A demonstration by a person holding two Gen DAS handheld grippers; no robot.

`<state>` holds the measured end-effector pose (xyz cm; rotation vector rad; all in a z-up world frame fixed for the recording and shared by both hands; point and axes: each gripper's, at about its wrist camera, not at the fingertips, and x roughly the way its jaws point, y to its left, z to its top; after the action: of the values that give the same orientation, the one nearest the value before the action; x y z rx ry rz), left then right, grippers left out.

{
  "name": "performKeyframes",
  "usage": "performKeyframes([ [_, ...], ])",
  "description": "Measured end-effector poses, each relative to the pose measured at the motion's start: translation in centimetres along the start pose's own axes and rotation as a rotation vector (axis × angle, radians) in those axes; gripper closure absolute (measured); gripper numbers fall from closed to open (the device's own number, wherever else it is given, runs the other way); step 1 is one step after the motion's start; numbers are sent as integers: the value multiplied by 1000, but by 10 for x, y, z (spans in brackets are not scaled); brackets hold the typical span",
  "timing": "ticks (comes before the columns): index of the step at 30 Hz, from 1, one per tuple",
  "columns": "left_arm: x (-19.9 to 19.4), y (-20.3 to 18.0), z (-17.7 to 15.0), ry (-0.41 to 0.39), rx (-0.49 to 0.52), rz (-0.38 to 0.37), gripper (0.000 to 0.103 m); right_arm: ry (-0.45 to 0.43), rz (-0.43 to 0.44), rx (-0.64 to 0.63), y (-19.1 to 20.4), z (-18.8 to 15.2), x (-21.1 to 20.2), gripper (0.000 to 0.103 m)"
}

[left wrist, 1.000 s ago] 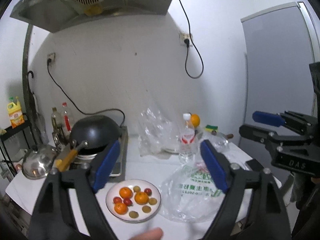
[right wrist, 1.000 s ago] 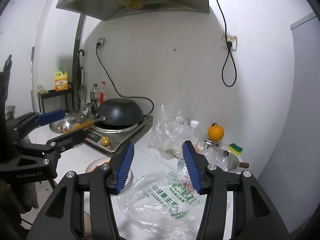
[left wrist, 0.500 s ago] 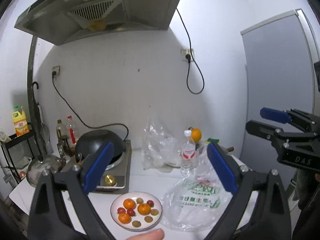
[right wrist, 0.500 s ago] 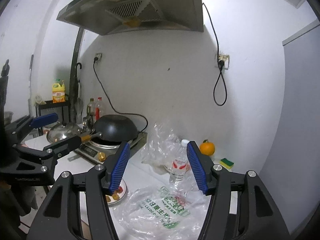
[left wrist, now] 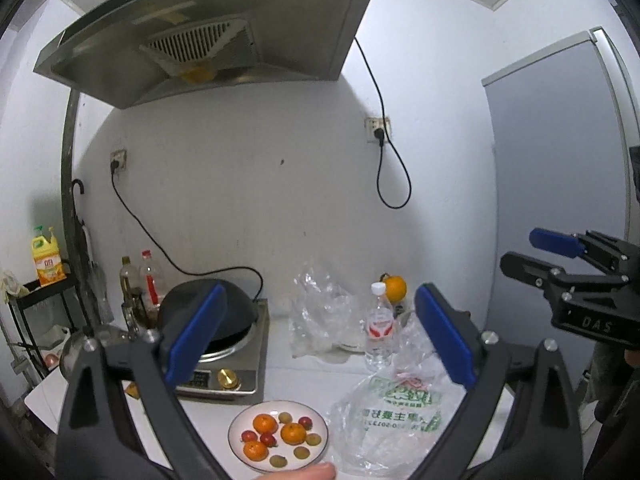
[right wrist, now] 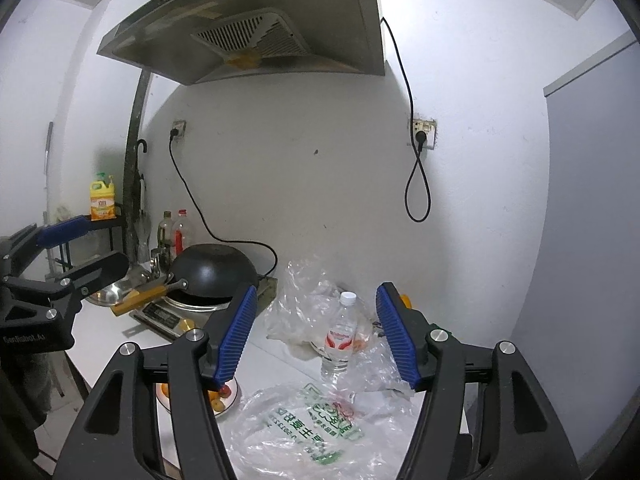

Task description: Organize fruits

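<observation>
Both claws are hovering above a white tabletop (left wrist: 304,384), well clear of everything on it. The left claw (left wrist: 316,336) and right claw (right wrist: 316,336) are each gaping wide and holding nothing. A white plate (left wrist: 236,436) is carrying small oranges (left wrist: 293,433), red fruits and green fruits, just beside a crumpled plastic bag (left wrist: 394,416). One orange (left wrist: 394,288) is sitting apart near the wall. Whether the sorting is starting or finishing is unclear from this scene.

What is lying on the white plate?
On the white plate: three oranges, three small red fruits and four small greenish fruits. In the right wrist view, the right gripper's finger hides most of it.
</observation>
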<state>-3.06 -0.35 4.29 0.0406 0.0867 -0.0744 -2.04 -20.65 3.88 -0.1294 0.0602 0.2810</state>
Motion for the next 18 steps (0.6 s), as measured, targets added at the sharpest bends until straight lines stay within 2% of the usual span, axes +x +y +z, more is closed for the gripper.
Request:
performKeyframes([
  [6,5,-3,-6,33,-6,6,6,16,5,1,0,-4,2,38],
  [18,5,0,-8,39,-23,15,6,19,12,17,-3,-6,2,38],
])
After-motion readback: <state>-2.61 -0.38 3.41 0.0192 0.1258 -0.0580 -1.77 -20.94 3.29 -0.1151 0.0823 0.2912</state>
